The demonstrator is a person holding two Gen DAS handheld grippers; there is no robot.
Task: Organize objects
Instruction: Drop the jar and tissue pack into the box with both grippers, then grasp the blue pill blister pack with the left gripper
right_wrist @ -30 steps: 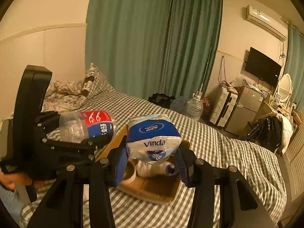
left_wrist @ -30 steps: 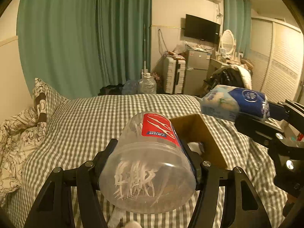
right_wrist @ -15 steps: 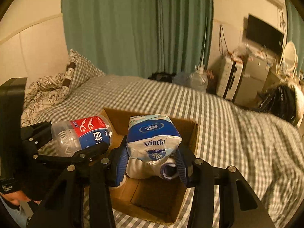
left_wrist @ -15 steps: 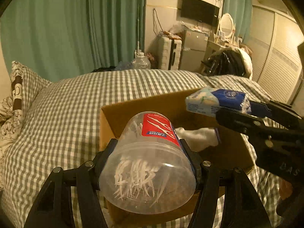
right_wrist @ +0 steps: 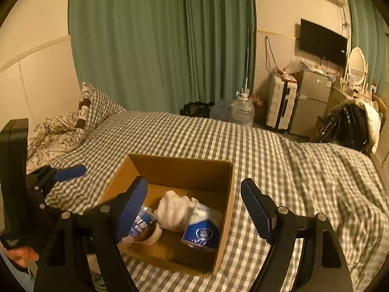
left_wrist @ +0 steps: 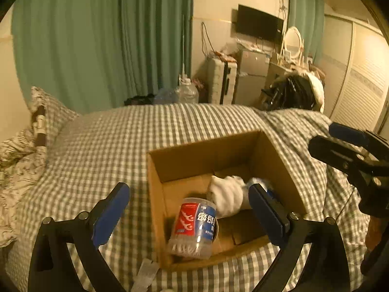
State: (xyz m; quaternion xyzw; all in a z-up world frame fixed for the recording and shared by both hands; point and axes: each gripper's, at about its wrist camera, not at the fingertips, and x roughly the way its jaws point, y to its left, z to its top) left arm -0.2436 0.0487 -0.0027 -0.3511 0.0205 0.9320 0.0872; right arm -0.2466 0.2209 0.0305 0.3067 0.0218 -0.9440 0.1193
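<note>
Both claws, your left gripper [left_wrist: 188,213] and right gripper [right_wrist: 193,210], are opening above the cardboard box [right_wrist: 180,168], nothing between the pads. The cotton-swab jar [left_wrist: 194,226] and tissue pack [right_wrist: 201,231] lie inside the box beside the white cloth [right_wrist: 173,210]. Release step appears finished; next, lift clear of the box and fetch another item.

My left gripper [left_wrist: 187,209], shut on the cotton-swab jar [left_wrist: 194,226] a second ago, is opening, and the jar now lies below it in the cardboard box [left_wrist: 274,155]. My right gripper [right_wrist: 194,206] is opening too; its tissue pack [right_wrist: 201,231] has dropped into the box beneath it.
</note>
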